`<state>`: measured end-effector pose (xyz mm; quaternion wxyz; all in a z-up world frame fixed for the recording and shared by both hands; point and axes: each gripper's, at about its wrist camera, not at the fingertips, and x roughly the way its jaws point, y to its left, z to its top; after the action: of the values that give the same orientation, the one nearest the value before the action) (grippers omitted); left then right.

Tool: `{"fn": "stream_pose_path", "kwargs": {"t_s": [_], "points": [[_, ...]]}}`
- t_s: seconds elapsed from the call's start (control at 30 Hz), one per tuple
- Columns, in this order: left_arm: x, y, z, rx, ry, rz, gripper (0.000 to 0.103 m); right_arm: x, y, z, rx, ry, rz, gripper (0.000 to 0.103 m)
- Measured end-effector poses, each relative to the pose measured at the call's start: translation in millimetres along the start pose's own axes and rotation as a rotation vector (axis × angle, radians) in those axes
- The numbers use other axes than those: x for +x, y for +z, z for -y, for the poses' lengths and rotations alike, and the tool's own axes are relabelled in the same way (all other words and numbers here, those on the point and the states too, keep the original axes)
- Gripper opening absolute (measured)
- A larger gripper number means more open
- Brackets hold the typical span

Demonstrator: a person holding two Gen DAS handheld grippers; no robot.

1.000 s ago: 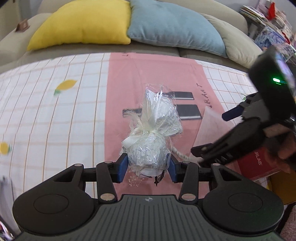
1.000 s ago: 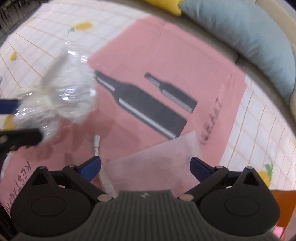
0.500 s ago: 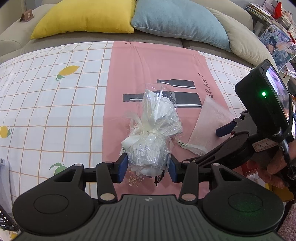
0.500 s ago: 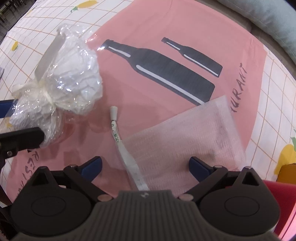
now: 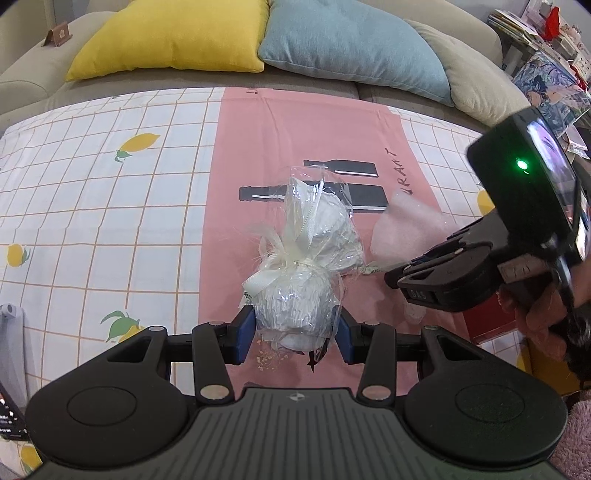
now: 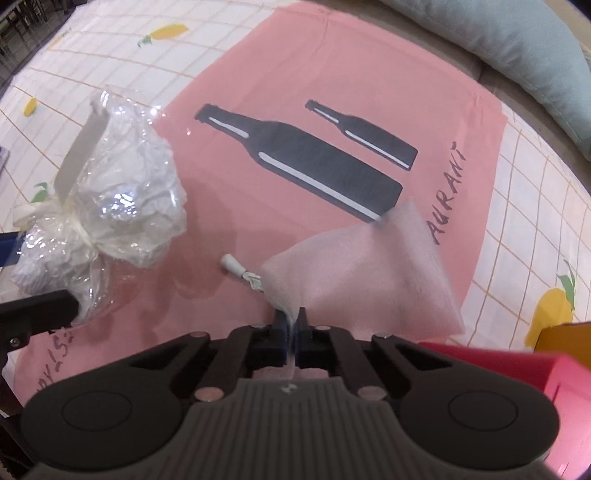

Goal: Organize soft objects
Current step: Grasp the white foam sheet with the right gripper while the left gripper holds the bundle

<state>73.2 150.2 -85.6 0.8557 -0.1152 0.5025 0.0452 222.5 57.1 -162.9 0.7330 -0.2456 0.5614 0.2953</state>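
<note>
A cellophane-wrapped white bundle (image 5: pixel 301 284), tied with a cream ribbon, was clamped between the blue pads of the left gripper (image 5: pixel 297 330) above a pink cloth (image 5: pixel 258 147). A thin foam sheet (image 6: pixel 364 273) was pinched at its corner by the nearly closed right gripper (image 6: pixel 291 332), lifted off the cloth beside the bundle.

1. A beige sofa (image 5: pixel 33 79) runs along the far side.
2. A yellow cushion (image 5: pixel 173 35), a blue cushion (image 5: pixel 347 40) and a beige cushion (image 5: pixel 476 77) rest against it.
3. A lemon-print checked cloth (image 5: pixel 92 206) covers the surface in front.
4. Cluttered shelving (image 5: pixel 535 26) stands far right.
</note>
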Motion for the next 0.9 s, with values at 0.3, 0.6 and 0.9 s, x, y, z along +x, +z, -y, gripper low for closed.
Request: {"fn": "stream_pose_path", "kwargs": {"t_s": [0.3,0.6,0.9], "points": [[-19.4,-5.9,13.6,-0.004,-0.01,0.017,0.051,-71.1,-34.5,-17.2,0.035,0.083,0.199,0.0],[-40.2,-11.1,48.4,0.039,-0.049,0.038,0.051,-145.8,-89.8,-8.3,0.125,0.152,0.375,0.0],[-63.0,-10.4,95.4,0.123,-0.109,0.061,0.051,-192.9,-141.4,14.5,0.195,0.131,0.492,0.0]]}}
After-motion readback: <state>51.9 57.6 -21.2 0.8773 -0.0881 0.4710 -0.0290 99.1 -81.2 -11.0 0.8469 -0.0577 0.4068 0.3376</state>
